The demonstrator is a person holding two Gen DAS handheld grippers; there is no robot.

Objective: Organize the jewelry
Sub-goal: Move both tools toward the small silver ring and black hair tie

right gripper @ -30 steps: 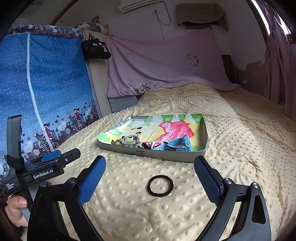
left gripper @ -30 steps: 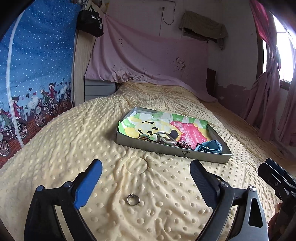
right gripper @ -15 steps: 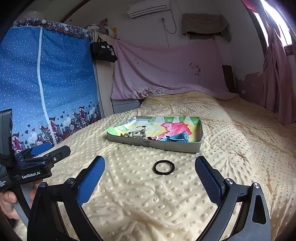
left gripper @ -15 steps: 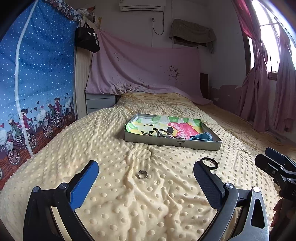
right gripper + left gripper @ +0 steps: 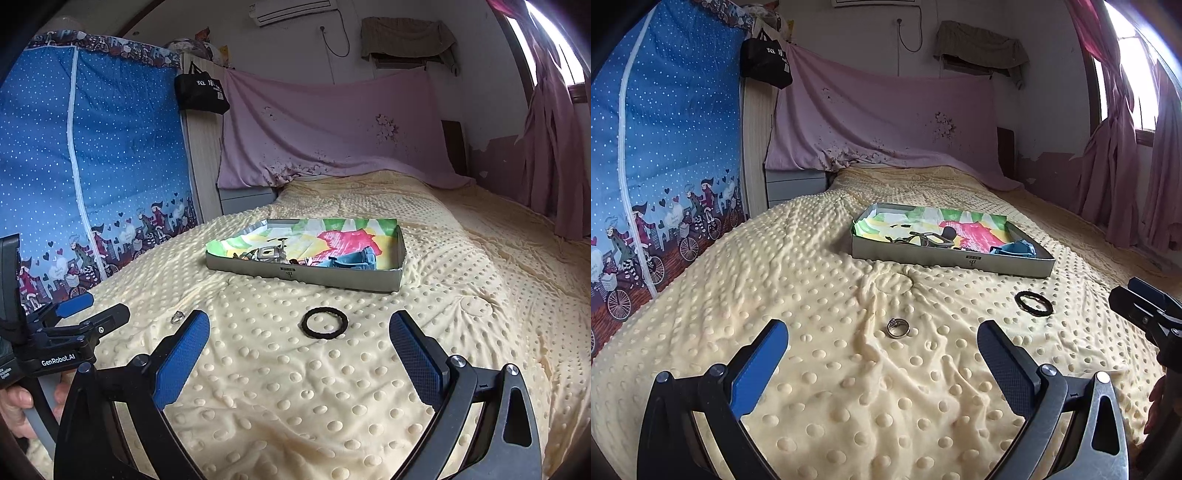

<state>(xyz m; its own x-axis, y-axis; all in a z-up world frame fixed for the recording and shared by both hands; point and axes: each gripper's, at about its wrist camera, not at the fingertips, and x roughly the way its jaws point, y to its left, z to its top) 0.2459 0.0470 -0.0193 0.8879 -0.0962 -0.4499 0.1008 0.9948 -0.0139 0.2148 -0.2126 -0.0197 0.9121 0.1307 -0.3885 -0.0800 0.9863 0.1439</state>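
— Both grippers have drawn back from the tray over the last second, so the black ring now shows in the left view too. Where is each piece?

— The silver ring (image 5: pixel 898 328) lies on the yellow bedspread (image 5: pixel 812 280), just ahead of the left gripper (image 5: pixel 882 349) and between its fingers, which are spread wide and empty. The black ring (image 5: pixel 325 322) lies ahead of the right gripper (image 5: pixel 299 341), between its widely parted, empty fingers.

— And the tray?

— The grey tray (image 5: pixel 332 277) sits farther ahead of both pairs of fingers, holding a blue band (image 5: pixel 354 260) and a tangle of metal jewelry (image 5: pixel 267 254).
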